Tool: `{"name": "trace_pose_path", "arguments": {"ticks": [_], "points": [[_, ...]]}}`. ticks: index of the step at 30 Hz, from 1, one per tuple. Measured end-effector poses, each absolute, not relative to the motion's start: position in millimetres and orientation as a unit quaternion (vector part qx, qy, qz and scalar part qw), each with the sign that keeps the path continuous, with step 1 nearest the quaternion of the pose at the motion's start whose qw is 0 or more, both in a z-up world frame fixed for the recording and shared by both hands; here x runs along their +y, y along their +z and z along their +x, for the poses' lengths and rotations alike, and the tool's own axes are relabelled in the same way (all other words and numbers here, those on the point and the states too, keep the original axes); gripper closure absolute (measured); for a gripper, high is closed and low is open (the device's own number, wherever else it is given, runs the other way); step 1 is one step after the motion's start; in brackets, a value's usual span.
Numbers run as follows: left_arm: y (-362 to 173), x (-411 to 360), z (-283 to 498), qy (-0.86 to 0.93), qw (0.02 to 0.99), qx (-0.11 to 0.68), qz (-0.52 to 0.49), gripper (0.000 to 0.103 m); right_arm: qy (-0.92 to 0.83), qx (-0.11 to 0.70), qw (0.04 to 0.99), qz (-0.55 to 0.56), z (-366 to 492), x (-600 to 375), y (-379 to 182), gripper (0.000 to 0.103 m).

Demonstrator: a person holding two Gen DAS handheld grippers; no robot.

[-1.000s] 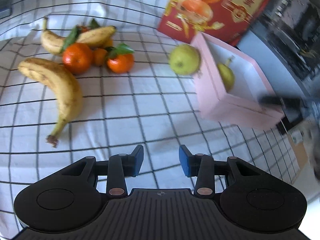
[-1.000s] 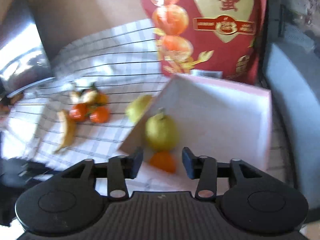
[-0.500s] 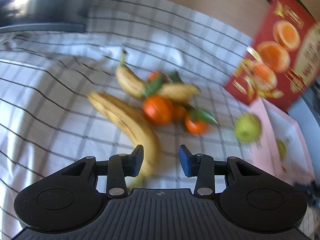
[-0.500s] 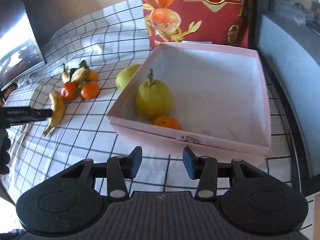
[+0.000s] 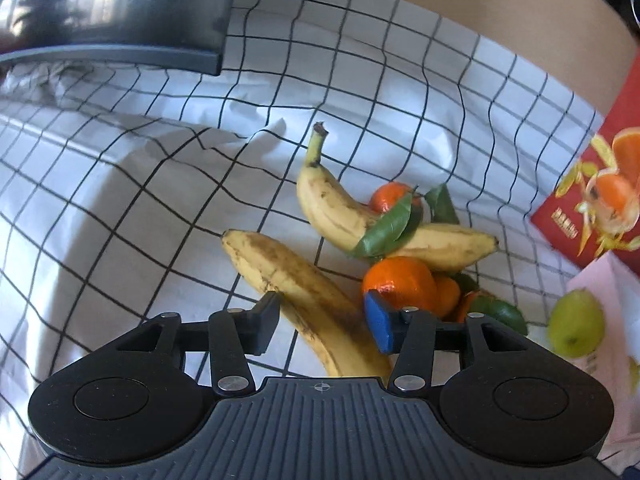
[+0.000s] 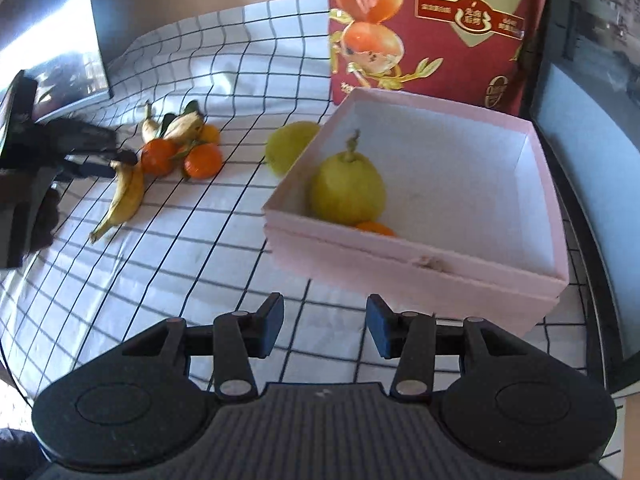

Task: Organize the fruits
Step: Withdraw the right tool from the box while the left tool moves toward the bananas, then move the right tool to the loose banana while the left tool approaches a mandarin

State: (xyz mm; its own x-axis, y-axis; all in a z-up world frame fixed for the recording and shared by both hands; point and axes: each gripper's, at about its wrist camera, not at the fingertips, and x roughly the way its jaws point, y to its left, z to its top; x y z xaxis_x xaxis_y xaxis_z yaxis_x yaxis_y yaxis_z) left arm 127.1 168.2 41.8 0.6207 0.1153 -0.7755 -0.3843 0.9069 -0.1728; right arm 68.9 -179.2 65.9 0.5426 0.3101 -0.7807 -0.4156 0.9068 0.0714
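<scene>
In the left wrist view a large spotted banana (image 5: pixel 316 300) runs between the opening jaws of my left gripper (image 5: pixel 322 322); the pads stand off its skin. Right beside its right pad lies a tangerine (image 5: pixel 400 284), with a second banana (image 5: pixel 340 208) and another tangerine (image 5: pixel 390 196) behind. In the right wrist view the pink box (image 6: pixel 420 276) holds a pear (image 6: pixel 348 192) and a tangerine (image 6: pixel 376 228). My right gripper (image 6: pixel 326 330) hangs open in front of the box, with nothing between its fingers. The left gripper (image 6: pixel 118 163) shows at the big banana (image 6: pixel 126 192).
A green pear (image 6: pixel 290 146) rests on the checked cloth against the box's left wall. A red printed bag (image 6: pixel 432 28) stands behind the box. A dark screen (image 5: pixel 120 12) borders the cloth at the back left. The table edge runs along the right.
The left gripper swung away from the box to the fruit pile, came over the big banana, and its jaws widened. The right gripper drew back from the box and sank slightly.
</scene>
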Motion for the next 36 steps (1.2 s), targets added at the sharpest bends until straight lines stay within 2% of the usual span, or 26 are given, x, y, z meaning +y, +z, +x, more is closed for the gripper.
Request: {"name": "trace_pose_path", "arguments": {"ticks": [3,13,20,24,27,30,33,36], "points": [[41,165,126,0.145,0.887,0.410,-0.154,0.050,0.209,0.428,0.876,-0.072,60,-173,63,0.053],[45,163,127,0.150,0.873,0.428,-0.181,0.054,0.230,0.426,0.870,-0.095,51,-148,55,0.052],[42,152,116,0.126,0.883,0.424,-0.157,0.054,0.243,0.424,0.865,-0.113,40,-136,50,0.051],[44,158,104,0.101,0.883,0.418,-0.189,0.065,0.243,0.427,0.863,-0.117,38,-137,46,0.051],[45,153,93,0.075,0.887,0.421,-0.176,0.072,0.242,0.428,0.863,-0.116,39,-139,45,0.051],[46,146,83,0.059,0.887,0.430,-0.159,0.073,0.244,0.426,0.864,-0.112,40,-139,47,0.051],[49,151,70,0.043,0.885,0.424,-0.190,0.079,0.256,0.421,0.864,-0.103,44,-134,51,0.051],[57,158,57,0.031,0.886,0.413,-0.210,0.079,0.284,0.402,0.865,-0.095,50,-119,62,0.051]]}}
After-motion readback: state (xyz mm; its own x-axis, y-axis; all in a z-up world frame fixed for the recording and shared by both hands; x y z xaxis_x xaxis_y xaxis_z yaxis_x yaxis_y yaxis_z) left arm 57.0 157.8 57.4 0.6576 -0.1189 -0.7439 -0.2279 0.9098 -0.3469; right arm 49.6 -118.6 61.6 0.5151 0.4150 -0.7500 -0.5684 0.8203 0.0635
